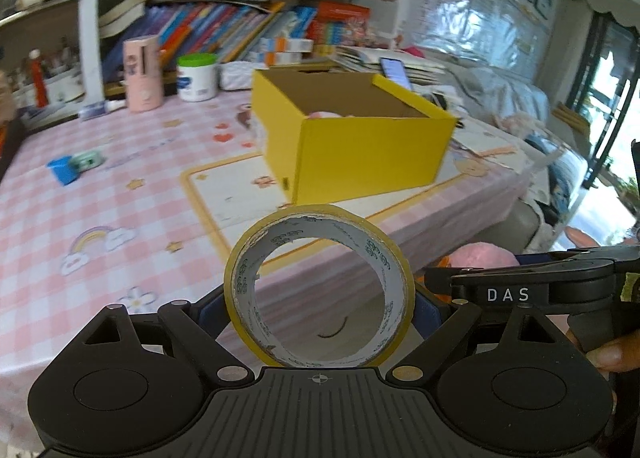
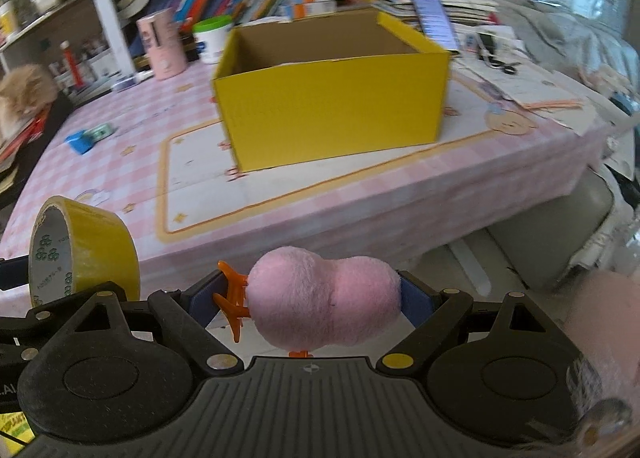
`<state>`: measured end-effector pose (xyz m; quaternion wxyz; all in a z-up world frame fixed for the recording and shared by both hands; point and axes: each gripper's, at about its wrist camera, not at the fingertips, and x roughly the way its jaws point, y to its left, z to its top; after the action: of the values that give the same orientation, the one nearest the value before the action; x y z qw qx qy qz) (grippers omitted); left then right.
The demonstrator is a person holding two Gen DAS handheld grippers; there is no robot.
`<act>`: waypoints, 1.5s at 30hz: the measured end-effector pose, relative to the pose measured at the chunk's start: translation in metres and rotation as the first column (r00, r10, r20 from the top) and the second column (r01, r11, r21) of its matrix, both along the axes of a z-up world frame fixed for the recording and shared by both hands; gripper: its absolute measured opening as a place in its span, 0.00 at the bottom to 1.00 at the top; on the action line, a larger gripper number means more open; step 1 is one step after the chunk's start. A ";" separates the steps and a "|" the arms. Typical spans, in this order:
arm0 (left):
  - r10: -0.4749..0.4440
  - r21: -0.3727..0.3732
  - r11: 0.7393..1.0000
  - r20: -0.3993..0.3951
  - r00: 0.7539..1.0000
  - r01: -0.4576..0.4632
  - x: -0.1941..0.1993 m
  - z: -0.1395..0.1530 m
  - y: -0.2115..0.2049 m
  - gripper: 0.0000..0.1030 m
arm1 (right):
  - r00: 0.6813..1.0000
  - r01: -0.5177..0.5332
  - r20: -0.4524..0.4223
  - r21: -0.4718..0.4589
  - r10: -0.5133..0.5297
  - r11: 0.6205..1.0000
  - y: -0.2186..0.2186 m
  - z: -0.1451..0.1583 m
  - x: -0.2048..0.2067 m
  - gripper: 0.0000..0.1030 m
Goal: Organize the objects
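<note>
My left gripper [image 1: 318, 308] is shut on a yellow tape roll [image 1: 240, 278], held upright in front of the table edge; the roll also shows in the right wrist view [image 2: 100, 254]. My right gripper [image 2: 316, 306] is shut on a pink plush hair clip [image 2: 324, 298] with orange claws, to the right of the left gripper. The plush also shows in the left wrist view [image 1: 480, 254]. An open yellow cardboard box [image 1: 360, 146] stands on the pink checked table [image 1: 100, 198], ahead of both grippers; it also shows in the right wrist view [image 2: 332, 102]. Something pink lies inside it.
A blue and green small object [image 1: 74, 164] lies at the table's left. A pink cylinder [image 1: 142, 74] and a white jar with green lid [image 1: 197, 76] stand at the back, before shelves of books. A phone [image 2: 436, 22] leans behind the box. Papers lie at the right.
</note>
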<state>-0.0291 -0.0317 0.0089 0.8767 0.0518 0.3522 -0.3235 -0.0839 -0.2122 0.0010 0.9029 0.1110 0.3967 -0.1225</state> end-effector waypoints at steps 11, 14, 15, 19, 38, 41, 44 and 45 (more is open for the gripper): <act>-0.021 0.002 1.000 0.015 1.000 0.021 0.011 0.003 -0.028 0.88 | 0.999 0.042 -0.002 -0.001 -0.042 0.999 -0.030 0.003 0.003 0.86; -0.017 0.005 1.000 0.021 1.000 0.017 0.014 0.004 -0.033 0.88 | 0.999 0.036 -0.001 0.000 -0.036 0.999 -0.035 0.003 0.009 0.86; -0.015 0.005 1.000 0.023 1.000 0.015 0.016 0.005 -0.036 0.88 | 0.999 0.035 -0.002 0.001 -0.035 0.999 -0.036 0.004 0.011 0.86; -0.009 0.005 1.000 0.031 0.999 0.009 0.021 0.007 -0.045 0.88 | 1.000 0.024 -0.003 0.002 -0.024 1.000 -0.045 0.005 0.021 0.86; 0.052 -0.047 0.998 0.150 0.987 -0.046 0.058 0.033 -0.101 0.88 | 0.992 -0.033 0.119 -0.042 0.037 0.999 -0.110 0.034 0.077 0.86; 0.074 -0.058 0.996 0.183 0.980 -0.064 0.069 0.041 -0.113 0.88 | 0.984 -0.038 0.174 -0.064 0.049 0.997 -0.125 0.047 0.090 0.86; 0.096 -0.066 0.994 0.207 0.974 -0.084 0.081 0.047 -0.126 0.88 | 0.975 -0.044 0.214 -0.076 0.059 0.996 -0.142 0.057 0.105 0.86; 0.102 -0.066 0.994 0.213 0.972 -0.089 0.083 0.049 -0.130 0.88 | 0.972 -0.048 0.225 -0.081 0.065 0.996 -0.147 0.060 0.111 0.86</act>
<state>0.0539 -0.1620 0.0578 0.9254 0.0451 0.2479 -0.2831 0.0272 -0.3592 0.0607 0.9491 0.0788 0.2889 -0.0982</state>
